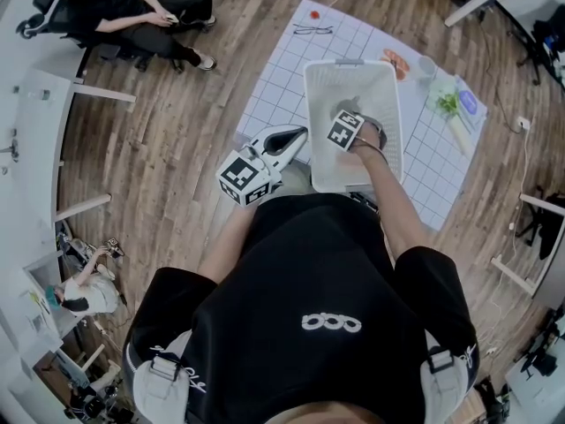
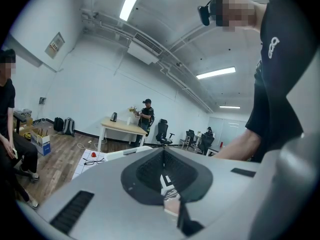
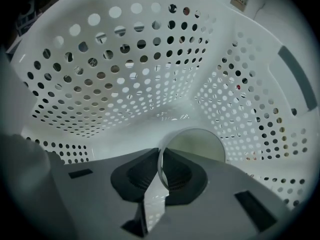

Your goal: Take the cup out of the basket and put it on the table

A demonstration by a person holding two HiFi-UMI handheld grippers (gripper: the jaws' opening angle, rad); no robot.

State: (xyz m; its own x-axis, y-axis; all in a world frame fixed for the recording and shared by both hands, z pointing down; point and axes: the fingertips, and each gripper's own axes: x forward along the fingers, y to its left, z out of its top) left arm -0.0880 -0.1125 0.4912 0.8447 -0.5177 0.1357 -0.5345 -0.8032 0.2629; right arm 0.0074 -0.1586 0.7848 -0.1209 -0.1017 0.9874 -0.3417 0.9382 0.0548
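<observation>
A white perforated basket [image 1: 311, 104] stands on the gridded table mat [image 1: 282, 60]. My right gripper [image 1: 349, 117] reaches straight down into it, and in the head view its marker cube hides the cup. In the right gripper view, the pale round cup [image 3: 197, 144] lies on the basket floor [image 3: 150, 124]. The right gripper [image 3: 161, 159] is shut on the cup's thin rim wall. My left gripper [image 1: 298, 133] hovers outside the basket's near left wall. It points level across the room, and in its own view the left gripper [image 2: 164, 156] is shut with nothing in it.
On the mat beyond the basket lie glasses [image 1: 313, 30], a red item [image 1: 397, 60], a small white cup [image 1: 426, 64], greens [image 1: 448, 104] and a blue item [image 1: 468, 102]. A person sits at the upper left [image 1: 141, 11]. Another stands by a far desk [image 2: 146, 115].
</observation>
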